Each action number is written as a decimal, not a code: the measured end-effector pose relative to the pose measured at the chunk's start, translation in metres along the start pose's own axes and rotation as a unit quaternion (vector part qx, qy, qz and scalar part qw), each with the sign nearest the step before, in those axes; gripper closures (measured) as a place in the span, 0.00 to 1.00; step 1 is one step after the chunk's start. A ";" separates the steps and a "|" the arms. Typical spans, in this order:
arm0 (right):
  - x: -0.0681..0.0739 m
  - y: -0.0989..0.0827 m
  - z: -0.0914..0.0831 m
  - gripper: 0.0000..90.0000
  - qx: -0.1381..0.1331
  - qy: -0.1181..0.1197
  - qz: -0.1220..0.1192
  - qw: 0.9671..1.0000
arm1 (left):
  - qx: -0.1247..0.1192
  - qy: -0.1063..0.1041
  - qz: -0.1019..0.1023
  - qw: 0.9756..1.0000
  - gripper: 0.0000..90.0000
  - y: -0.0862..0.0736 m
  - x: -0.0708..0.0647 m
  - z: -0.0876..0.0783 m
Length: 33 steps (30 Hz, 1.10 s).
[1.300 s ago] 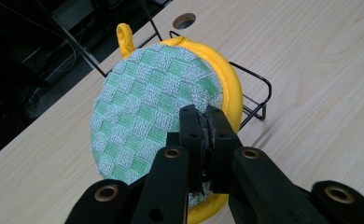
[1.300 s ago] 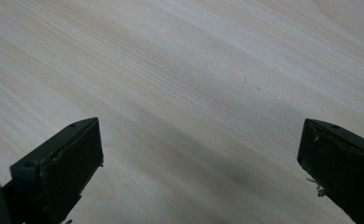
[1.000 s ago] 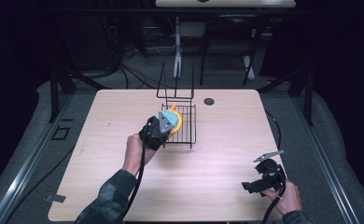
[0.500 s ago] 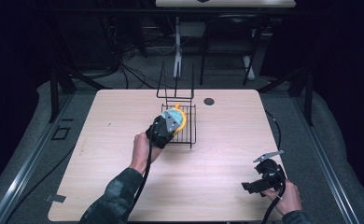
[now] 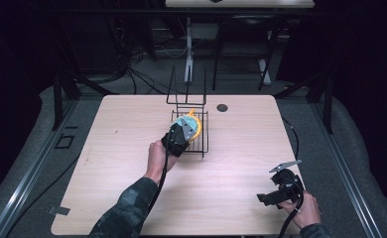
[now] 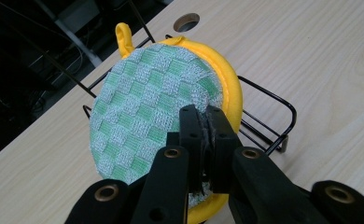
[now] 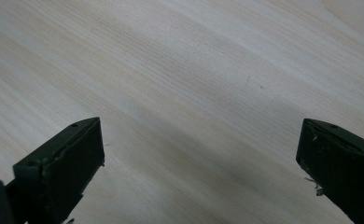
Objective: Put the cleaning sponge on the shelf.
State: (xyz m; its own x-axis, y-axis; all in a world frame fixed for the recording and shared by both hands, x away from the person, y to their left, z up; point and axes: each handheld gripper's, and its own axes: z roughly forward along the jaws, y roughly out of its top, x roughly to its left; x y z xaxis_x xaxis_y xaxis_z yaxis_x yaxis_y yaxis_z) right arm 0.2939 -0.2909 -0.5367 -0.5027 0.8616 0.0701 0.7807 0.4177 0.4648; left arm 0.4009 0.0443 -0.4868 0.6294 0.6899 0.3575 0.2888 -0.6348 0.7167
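I see my left gripper (image 6: 207,135) pinching the round green pot holder (image 6: 157,107) over the wire rack (image 5: 200,136). My right gripper (image 7: 199,154), spread, hovers at five o'clock on the wooden table (image 5: 122,129).

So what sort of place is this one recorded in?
Probably a lab or recording studio, not a home: a bare wooden table with a cable hole, dark surroundings with floor cables, and another desk's legs behind.

Overhead camera facing table (image 5: 231,198); two close claw-mounted cameras, same tabletop.
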 end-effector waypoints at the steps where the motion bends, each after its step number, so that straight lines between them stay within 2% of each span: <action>1: 0.000 0.000 0.000 0.00 -0.001 0.000 0.000 1.000 | 0.001 0.000 -0.001 1.000 0.97 0.000 -0.001 0.002; 11: 0.000 0.000 0.000 0.00 0.001 -0.002 -0.008 1.000 | 0.013 0.004 0.013 1.000 0.97 0.000 -0.006 0.014; 15: 0.001 0.001 0.001 0.00 -0.001 0.002 0.000 1.000 | 0.017 0.005 0.019 1.000 0.97 0.000 -0.007 0.018; 21: 0.001 0.000 0.001 0.00 -0.001 0.003 0.001 1.000 | 0.022 0.000 0.013 1.000 0.97 -0.001 -0.008 0.025; 27: 0.001 0.000 0.001 0.00 0.002 0.005 0.002 1.000 | 0.027 -0.005 -0.003 1.000 0.97 -0.004 -0.006 0.030; 33: 0.001 0.000 0.001 0.01 0.001 0.003 0.003 1.000 | 0.035 -0.005 0.002 0.999 0.97 -0.005 -0.007 0.036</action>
State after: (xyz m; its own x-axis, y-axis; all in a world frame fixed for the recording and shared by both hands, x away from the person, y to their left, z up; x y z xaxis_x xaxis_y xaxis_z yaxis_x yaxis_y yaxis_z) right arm 0.2939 -0.2892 -0.5375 -0.5011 0.8618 0.0787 0.7843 0.4138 0.4622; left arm 0.4218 0.0301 -0.5144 0.6376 0.6841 0.3540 0.3356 -0.6604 0.6718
